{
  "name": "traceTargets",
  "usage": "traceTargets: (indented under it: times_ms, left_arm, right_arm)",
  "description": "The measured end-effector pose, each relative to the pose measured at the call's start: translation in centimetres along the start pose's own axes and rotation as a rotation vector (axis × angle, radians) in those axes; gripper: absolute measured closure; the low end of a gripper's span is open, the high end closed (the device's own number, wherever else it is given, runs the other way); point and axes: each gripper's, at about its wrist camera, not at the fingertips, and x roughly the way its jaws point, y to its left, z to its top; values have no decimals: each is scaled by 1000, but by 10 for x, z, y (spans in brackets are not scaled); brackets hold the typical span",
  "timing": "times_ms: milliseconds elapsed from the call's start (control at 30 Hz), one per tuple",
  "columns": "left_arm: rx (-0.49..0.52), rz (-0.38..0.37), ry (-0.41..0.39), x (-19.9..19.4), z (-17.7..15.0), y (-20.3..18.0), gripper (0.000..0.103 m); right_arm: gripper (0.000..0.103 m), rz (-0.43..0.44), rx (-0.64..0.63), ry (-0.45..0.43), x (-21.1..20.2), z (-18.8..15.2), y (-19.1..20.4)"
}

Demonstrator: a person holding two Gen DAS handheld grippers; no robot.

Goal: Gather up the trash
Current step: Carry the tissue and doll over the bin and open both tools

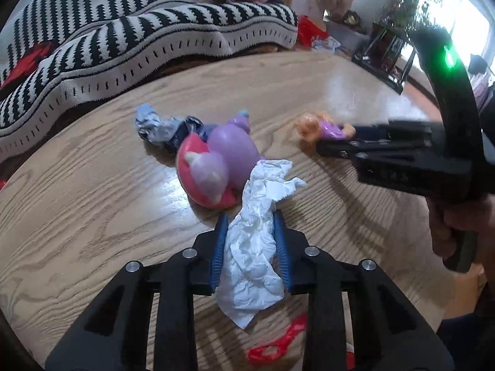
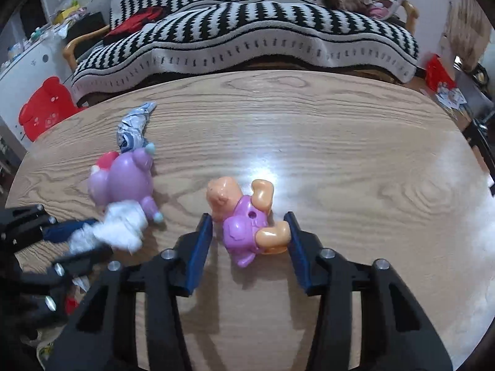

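Observation:
My left gripper (image 1: 250, 216) is shut on a crumpled white tissue (image 1: 255, 247), held above the round wooden table (image 1: 77, 201); it also shows blurred in the right wrist view (image 2: 120, 225). A crumpled silver-blue wrapper (image 1: 157, 128) lies behind a purple and pink toy (image 1: 216, 167); the wrapper (image 2: 134, 126) and the toy (image 2: 123, 179) show at the left of the right wrist view. My right gripper (image 2: 250, 219) is open, its fingers on either side of a small orange figure in purple (image 2: 244, 216), apparently without squeezing it. The figure (image 1: 321, 128) shows at the right gripper's tips in the left wrist view.
A red scrap (image 1: 278, 346) lies below the table's near edge. A sofa with a black and white striped blanket (image 2: 247, 31) stands behind the table. A red plastic stool (image 2: 43, 108) is at the left. Plants on a stand (image 1: 399, 21) are by the window.

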Motion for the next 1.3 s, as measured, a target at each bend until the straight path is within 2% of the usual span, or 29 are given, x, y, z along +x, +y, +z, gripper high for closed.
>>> traceTargets:
  times_ms: [300, 467, 700, 800, 1067, 1300]
  left_arm:
    - [-29, 22, -57, -33, 0, -20, 75]
    - [-99, 62, -99, -64, 3, -35, 75]
    - [-68, -24, -104, -79, 1, -96, 75]
    - [-8, -52, -99, -75, -2, -132, 75]
    - [174, -205, -39, -40, -12, -248, 75]
    - [311, -360, -8, -13, -30, -368, 75]
  right_arm:
    - [65, -30, 99, -27, -73, -48, -20]
    - [65, -65, 119, -73, -121, -81, -30]
    - [65, -109, 177, -116, -170, -132, -58]
    - [65, -120, 238, -131, -190, -160, -83]
    - [65, -203, 455, -171, -244, -242, -174]
    - [65, -274, 727, -183, -286, -337, -259]
